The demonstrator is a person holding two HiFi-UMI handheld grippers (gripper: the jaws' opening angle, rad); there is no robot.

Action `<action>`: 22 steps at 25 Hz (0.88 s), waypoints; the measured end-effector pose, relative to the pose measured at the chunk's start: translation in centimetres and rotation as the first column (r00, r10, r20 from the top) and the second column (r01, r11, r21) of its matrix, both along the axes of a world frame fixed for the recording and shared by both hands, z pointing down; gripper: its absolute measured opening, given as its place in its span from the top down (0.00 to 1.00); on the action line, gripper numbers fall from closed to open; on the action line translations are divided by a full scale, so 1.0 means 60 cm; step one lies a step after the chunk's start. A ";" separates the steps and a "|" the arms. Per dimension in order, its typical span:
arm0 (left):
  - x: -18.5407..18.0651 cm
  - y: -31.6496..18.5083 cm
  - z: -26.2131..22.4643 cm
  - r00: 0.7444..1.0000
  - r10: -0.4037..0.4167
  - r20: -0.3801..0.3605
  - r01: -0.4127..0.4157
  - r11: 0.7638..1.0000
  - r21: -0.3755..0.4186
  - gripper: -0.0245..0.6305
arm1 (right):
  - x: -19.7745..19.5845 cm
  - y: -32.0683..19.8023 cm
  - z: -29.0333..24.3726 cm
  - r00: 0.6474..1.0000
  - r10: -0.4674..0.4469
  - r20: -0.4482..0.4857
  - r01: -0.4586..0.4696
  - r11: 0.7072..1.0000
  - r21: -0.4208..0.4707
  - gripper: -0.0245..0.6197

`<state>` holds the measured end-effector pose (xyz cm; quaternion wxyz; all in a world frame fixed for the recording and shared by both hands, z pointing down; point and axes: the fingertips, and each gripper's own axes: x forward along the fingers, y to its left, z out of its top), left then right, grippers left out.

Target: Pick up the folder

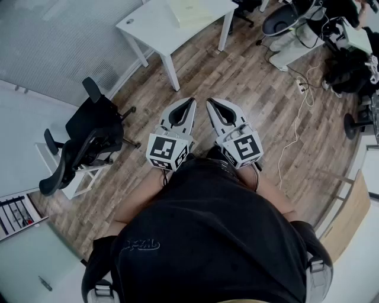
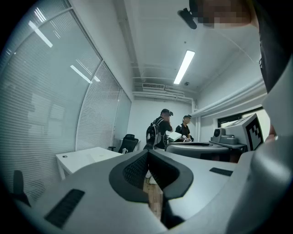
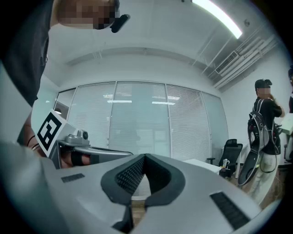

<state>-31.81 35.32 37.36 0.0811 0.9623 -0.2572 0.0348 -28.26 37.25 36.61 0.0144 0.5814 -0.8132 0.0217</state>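
Observation:
A pale yellow folder (image 1: 192, 10) lies flat on the white table (image 1: 151, 26) at the far end of the head view. Both grippers are held side by side at waist height over the wooden floor, well short of the table. My left gripper (image 1: 192, 101) is shut with nothing between its fingers; in the left gripper view its tips (image 2: 147, 151) meet, and the white table (image 2: 84, 157) stands beyond them to the left. My right gripper (image 1: 209, 101) is also shut and empty, and in the right gripper view (image 3: 144, 156) it faces a glass wall with blinds.
A black office chair (image 1: 89, 137) stands on the left beside a white shelf unit. Cables (image 1: 296, 118) trail over the floor on the right, near more chairs and equipment. Two people (image 2: 161, 131) stand at the room's far end, next to another black chair (image 2: 129, 142).

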 end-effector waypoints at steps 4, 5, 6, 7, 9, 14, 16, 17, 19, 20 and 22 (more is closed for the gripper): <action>0.009 -0.005 0.000 1.000 0.002 0.006 -0.002 1.000 0.005 0.94 | 0.006 -0.007 0.004 1.000 -0.008 0.001 0.008 1.000 -0.005 0.93; 0.010 -0.006 0.001 1.000 0.001 0.007 -0.001 1.000 0.005 0.94 | 0.008 -0.009 0.006 1.000 -0.008 0.003 0.008 1.000 -0.009 0.93; 0.011 -0.007 0.002 1.000 0.000 0.007 0.000 1.000 0.003 0.94 | 0.010 -0.011 0.007 1.000 -0.008 0.005 0.008 1.000 -0.014 0.93; 0.013 -0.009 0.004 1.000 -0.002 0.007 0.002 1.000 -0.002 0.94 | 0.011 -0.013 0.008 1.000 -0.012 0.008 0.012 1.000 -0.016 0.93; 0.016 -0.012 0.008 1.000 -0.007 0.008 0.007 1.000 -0.012 0.94 | 0.011 -0.018 0.010 0.999 -0.031 0.016 0.032 0.999 -0.017 0.93; 0.026 -0.025 0.015 1.000 -0.028 0.012 0.028 0.999 -0.025 0.94 | 0.014 -0.030 0.014 0.996 -0.077 0.032 0.078 0.997 -0.015 0.93; 0.034 -0.032 0.018 0.999 -0.038 0.008 0.038 0.999 -0.029 0.94 | 0.023 -0.037 0.018 0.996 -0.082 0.025 0.082 0.996 -0.015 0.93; 0.039 -0.036 0.020 0.999 -0.042 0.007 0.043 0.999 -0.031 0.94 | 0.029 -0.041 0.020 0.996 -0.084 0.022 0.084 0.996 -0.017 0.93; 0.055 -0.043 0.026 0.999 -0.049 0.010 0.049 0.998 -0.035 0.94 | 0.046 -0.048 0.026 0.996 -0.086 0.021 0.087 0.996 -0.025 0.93; 0.065 -0.047 0.028 0.999 -0.050 0.012 0.051 0.998 -0.038 0.94 | 0.057 -0.052 0.028 0.996 -0.089 0.025 0.089 0.996 -0.027 0.93; 0.089 -0.057 0.029 0.999 -0.050 0.013 0.051 0.998 -0.039 0.94 | 0.081 -0.062 0.028 0.995 -0.093 0.037 0.094 0.995 -0.023 0.93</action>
